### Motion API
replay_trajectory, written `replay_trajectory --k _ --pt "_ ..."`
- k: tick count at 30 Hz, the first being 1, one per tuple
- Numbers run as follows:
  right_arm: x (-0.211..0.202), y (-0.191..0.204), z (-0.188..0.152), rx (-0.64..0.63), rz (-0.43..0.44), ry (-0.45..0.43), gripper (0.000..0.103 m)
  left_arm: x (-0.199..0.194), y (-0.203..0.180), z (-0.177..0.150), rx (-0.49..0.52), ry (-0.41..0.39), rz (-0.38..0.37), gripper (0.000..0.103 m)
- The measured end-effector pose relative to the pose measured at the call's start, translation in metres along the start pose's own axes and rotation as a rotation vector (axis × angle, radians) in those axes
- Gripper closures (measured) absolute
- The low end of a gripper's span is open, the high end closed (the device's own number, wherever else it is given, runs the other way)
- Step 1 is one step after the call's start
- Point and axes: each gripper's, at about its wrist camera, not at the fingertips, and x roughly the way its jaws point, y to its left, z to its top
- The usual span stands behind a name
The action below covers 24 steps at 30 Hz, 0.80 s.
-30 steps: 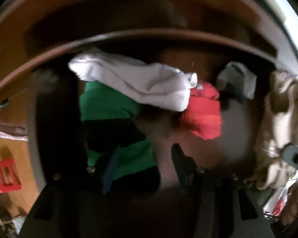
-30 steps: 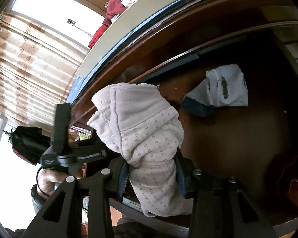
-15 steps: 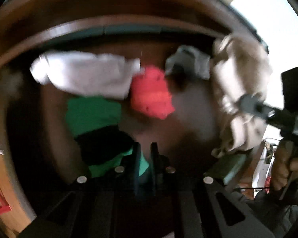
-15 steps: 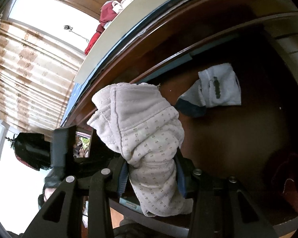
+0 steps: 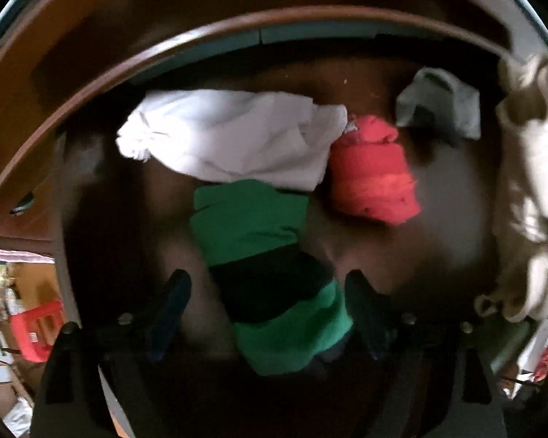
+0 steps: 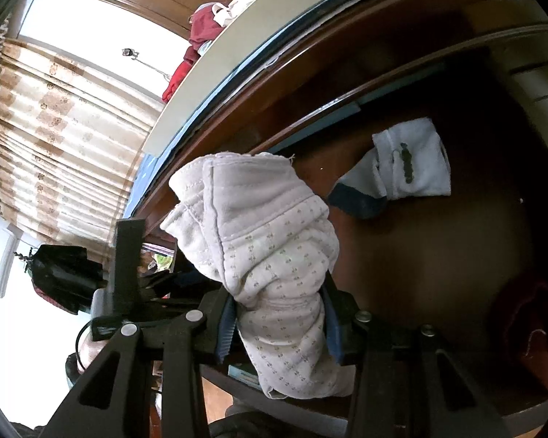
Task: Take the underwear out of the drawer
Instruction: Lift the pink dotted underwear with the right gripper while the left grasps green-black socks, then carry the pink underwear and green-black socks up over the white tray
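The underwear was a pale beige, quilted-looking piece with rows of tiny printed motifs and stitched seams along its folded top edge. It stood bunched and upright in the right gripper, whose jaws were closed narrowly on its lower half, the blue pads pressing into the cloth from both sides. It was held above the front edge of the drawer, clear of the dark brown drawer floor. In the left wrist view the same beige piece hung at the far right of the drawer.

Behind the held underwear, on the drawer floor, lay a white sock with a dark blue toe. A dark red garment sat in the shadowed right corner of the drawer.

The left gripper pointed down into the drawer, and its jaws had just been opening and stood wide. A green-and-black striped garment lay between them, untouched by the pads. Beyond that garment lay a crumpled white cloth, and beside the cloth a folded red piece; the grey-white sock lay farther back.
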Motion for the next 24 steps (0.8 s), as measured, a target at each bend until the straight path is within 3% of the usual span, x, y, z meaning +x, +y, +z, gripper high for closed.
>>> replay_trajectory --k 2,4,8,12,15,18,24 --pt "-0.001 -0.001 -0.001 -0.001 0.003 -0.001 0.060 0.008 -0.004 0.009 -0.010 0.028 -0.041 0.021" --pt "-0.003 -0.002 -0.001 0.002 0.004 -0.005 0.060 0.014 -0.007 0.015 -0.010 0.052 -0.025 0.028" --pt "-0.008 -0.003 0.000 0.008 0.007 -0.014 0.060 0.022 0.003 0.020 -0.030 0.123 -0.102 0.027" --pt "-0.011 -0.002 -0.001 0.008 0.012 -0.017 0.060 0.021 -0.003 0.024 0.056 0.146 -0.055 0.030" --pt "-0.013 -0.001 -0.002 0.010 0.014 -0.023 0.060 0.014 -0.012 0.020 0.085 0.099 -0.061 0.052" --pt "-0.016 0.000 -0.002 0.013 0.004 -0.035 0.060 0.008 -0.004 0.007 0.049 0.057 -0.165 0.068" --pt "-0.022 0.004 0.000 0.021 -0.014 -0.057 0.060 -0.013 0.024 -0.023 -0.047 -0.085 -0.324 0.074"
